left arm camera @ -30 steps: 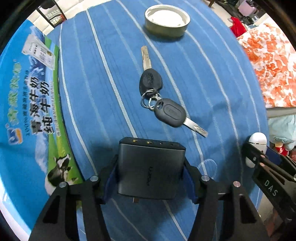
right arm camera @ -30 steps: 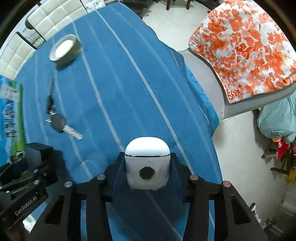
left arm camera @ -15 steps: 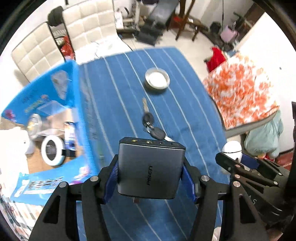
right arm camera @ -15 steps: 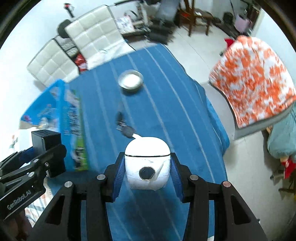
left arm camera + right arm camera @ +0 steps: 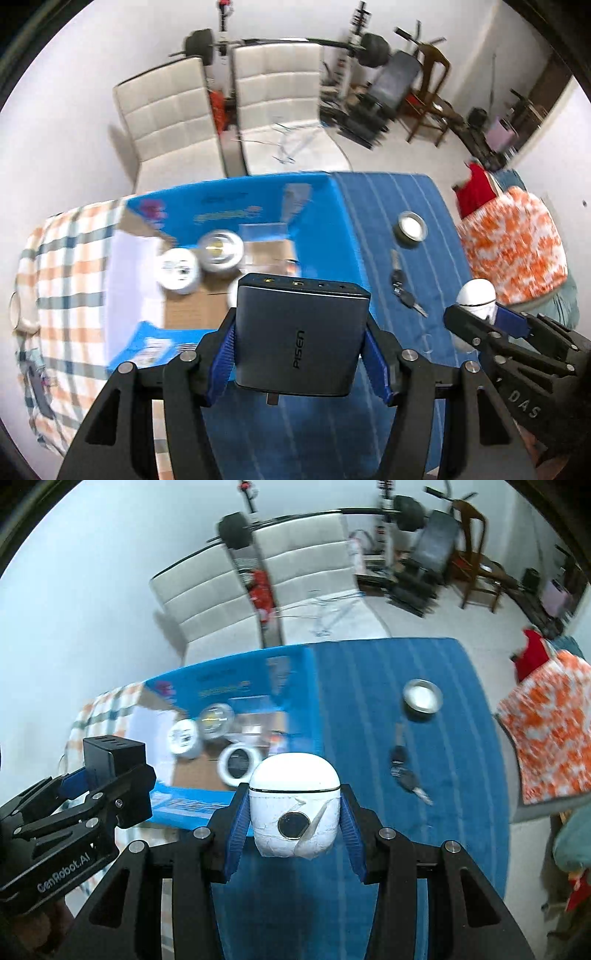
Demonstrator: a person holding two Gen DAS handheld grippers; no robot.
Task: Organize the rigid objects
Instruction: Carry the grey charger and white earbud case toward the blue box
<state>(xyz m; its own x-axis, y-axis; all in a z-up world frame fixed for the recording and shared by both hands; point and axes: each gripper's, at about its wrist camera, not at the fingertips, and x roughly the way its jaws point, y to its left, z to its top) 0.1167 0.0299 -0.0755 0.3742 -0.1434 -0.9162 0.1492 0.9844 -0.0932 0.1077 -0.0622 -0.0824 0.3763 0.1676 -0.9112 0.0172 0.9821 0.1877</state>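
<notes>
Blue ribbed pads of the left claw [image 5: 299, 354] are clamped on the two sides of a dark grey charger block [image 5: 301, 334], which is held upright and well above the surface [image 5: 373, 229], its port face turned away from the camera. The right claw [image 5: 293, 827] is likewise closed on a white earbud case [image 5: 294, 808], gripped at its lower half with the lid seam level just above the pads. Both items are thus carried in the air, so the step in hand is judged to be the transfer of picked-up things toward the open blue carton [image 5: 317, 199] that stands at the left part of the surface. Inside the carton, two round tins [image 5: 201, 258] and a white ring-shaped object [image 5: 238, 764] are seen on the cardboard floor, though motion blur keeps their details uncertain. A bunch of keys [image 5: 402, 291] and a round metal lid [image 5: 412, 229] are left lying on the blue striped cloth, well apart from the carton. For the next move, each claw would need to be brought over the carton's opening, lowered past its wall into a free patch of floor, and only then released; care is called for so that the two claws are not crossed and the tins are not struck.
</notes>
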